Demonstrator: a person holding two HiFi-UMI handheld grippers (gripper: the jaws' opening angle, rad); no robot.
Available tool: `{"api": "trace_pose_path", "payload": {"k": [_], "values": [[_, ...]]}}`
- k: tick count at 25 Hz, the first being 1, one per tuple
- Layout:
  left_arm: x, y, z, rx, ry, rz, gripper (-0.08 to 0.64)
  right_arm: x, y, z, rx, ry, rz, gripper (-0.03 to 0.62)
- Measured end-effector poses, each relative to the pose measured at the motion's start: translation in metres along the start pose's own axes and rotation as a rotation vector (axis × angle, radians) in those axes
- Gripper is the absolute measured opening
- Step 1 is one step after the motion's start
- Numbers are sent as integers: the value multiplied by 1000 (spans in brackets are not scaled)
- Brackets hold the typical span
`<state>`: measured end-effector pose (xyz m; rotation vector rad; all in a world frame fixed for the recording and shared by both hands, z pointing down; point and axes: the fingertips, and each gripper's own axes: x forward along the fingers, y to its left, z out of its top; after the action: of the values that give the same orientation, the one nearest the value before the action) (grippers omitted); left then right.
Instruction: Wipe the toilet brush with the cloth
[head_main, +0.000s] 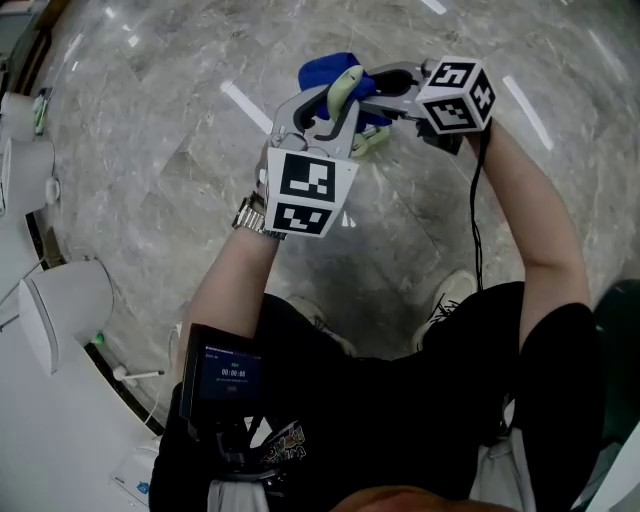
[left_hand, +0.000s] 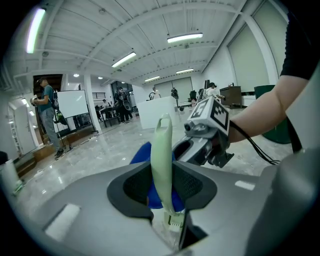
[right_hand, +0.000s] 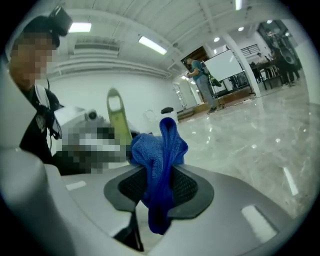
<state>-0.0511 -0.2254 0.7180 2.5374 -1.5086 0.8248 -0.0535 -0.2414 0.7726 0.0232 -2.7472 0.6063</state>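
Note:
The pale green toilet brush handle (head_main: 345, 90) stands upright between the pads of my left gripper (head_main: 335, 102), which is shut on it. In the left gripper view the handle (left_hand: 162, 155) rises straight out of the jaws. A blue cloth (head_main: 322, 72) is bunched in my right gripper (head_main: 385, 98), which is shut on it. In the right gripper view the cloth (right_hand: 159, 160) hangs through the jaws, with the handle (right_hand: 117, 120) just behind it. Both grippers are held close together, high above the floor. The cloth (left_hand: 142, 156) sits right behind the handle. The brush head is hidden.
A grey marble floor (head_main: 180, 130) lies far below. White fixtures (head_main: 65, 305) stand along the left edge. The person's shoes (head_main: 450, 295) are under the grippers. People and a whiteboard (left_hand: 72, 102) are far off in the hall.

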Motion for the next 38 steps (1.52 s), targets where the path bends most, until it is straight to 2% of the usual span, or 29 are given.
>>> {"api": "trace_pose_path", "payload": {"k": [2, 4, 7, 10, 16, 18, 20, 23, 25, 27, 30, 35, 38], "values": [[0, -2, 1, 10, -2, 4, 135, -15, 5, 27, 59, -108, 32, 123], [0, -4, 2, 29, -6, 4, 138, -28, 11, 46, 76, -168, 47, 121], [2, -7, 3, 44, -10, -3, 138, -34, 12, 47, 78, -171, 31, 121], [4, -6, 2, 34, -9, 0, 137, -29, -5, 22, 117, -122, -52, 121], [3, -3, -4, 13, 14, 8, 133, -38, -77, -106, 238, 206, -379, 121], [2, -1, -6, 6, 21, 7, 132, -52, -90, -161, 265, 379, -470, 121], [1, 1, -8, -9, 25, 9, 130, -60, -84, -215, 247, 585, -487, 121], [2, 3, -7, -27, 26, 11, 129, -50, -50, -265, 136, 798, -378, 120], [4, 3, -7, -35, 27, 7, 129, -31, -25, -275, 72, 831, -288, 121], [5, 1, -8, -35, 26, 1, 127, -10, -6, -266, 50, 786, -220, 121], [4, 1, -10, -29, 31, -1, 126, 18, 15, -231, 53, 657, -120, 121], [5, 0, -10, -29, 40, -6, 125, 21, 48, -142, 84, 416, 67, 121], [5, 1, -11, -28, 47, -3, 126, 10, 66, -91, 65, 314, 165, 121]]}}
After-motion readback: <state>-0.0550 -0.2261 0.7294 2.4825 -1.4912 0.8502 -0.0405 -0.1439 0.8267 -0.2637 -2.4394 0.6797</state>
